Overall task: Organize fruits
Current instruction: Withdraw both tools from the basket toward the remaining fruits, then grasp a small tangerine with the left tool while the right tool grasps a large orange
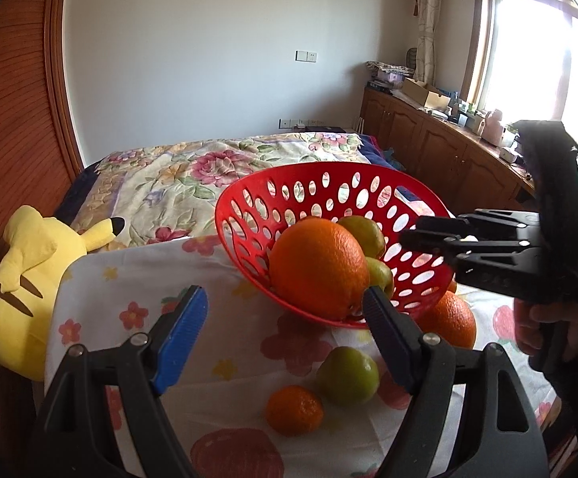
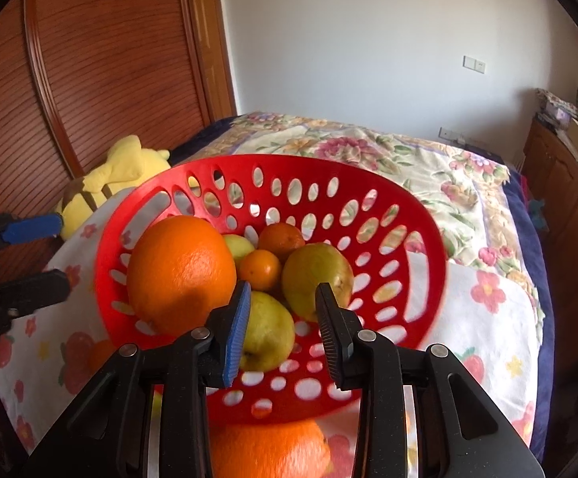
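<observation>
Tablecloth [image 2: 488, 318] bears red basket [image 2: 420, 247] holding fruits [image 2: 181, 271].

The left gripper [image 1: 285, 318], black with one blue ribbed pad [image 1: 181, 338], points downward with its jaws standing wide apart and nothing pressed between them. The right gripper [image 2: 282, 326] also tilts downward; its jaws are drawn as close as they go, a narrow gap left between the pads. A hand [image 1: 543, 330] grasps the right gripper's handle from below.

No legible text, label or number anywhere.
</observation>
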A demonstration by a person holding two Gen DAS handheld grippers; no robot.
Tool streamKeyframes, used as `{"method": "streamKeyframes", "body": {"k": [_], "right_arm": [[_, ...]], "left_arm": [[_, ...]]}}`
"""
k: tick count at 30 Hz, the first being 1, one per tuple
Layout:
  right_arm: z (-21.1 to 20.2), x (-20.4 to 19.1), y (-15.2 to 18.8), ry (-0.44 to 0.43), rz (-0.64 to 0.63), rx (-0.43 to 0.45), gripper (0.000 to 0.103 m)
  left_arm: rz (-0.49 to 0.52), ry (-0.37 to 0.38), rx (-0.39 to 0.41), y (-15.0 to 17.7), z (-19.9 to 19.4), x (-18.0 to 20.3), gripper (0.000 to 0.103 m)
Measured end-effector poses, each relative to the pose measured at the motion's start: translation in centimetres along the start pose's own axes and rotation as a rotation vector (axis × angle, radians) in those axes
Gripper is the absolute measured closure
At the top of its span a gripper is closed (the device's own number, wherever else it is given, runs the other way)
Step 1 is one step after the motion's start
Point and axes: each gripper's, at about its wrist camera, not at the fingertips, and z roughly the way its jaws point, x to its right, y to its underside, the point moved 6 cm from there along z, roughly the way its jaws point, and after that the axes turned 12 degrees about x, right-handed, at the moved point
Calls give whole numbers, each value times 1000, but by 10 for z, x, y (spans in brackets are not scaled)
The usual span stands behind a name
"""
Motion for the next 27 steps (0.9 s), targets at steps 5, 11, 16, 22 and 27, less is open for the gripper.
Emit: {"method": "streamKeyframes", "body": {"k": [5, 11, 16, 22, 27], "right_arm": [[-32, -5, 8, 14, -10, 39, 68], [-57, -8, 30, 12, 34, 35, 51], [-58, -10, 50, 27, 56, 7, 42], [-57, -10, 64, 40, 67, -6, 33], [-52, -13, 71, 46, 61, -13, 21]], "left_arm": [[-11, 3, -3, 11, -9, 0, 23], [-8, -8, -1, 28, -24, -3, 23], [-10, -19, -13, 46, -31, -8, 23], [-3, -25, -21, 64, -31, -9, 23], [24, -34, -17, 81, -24, -4, 23]]}}
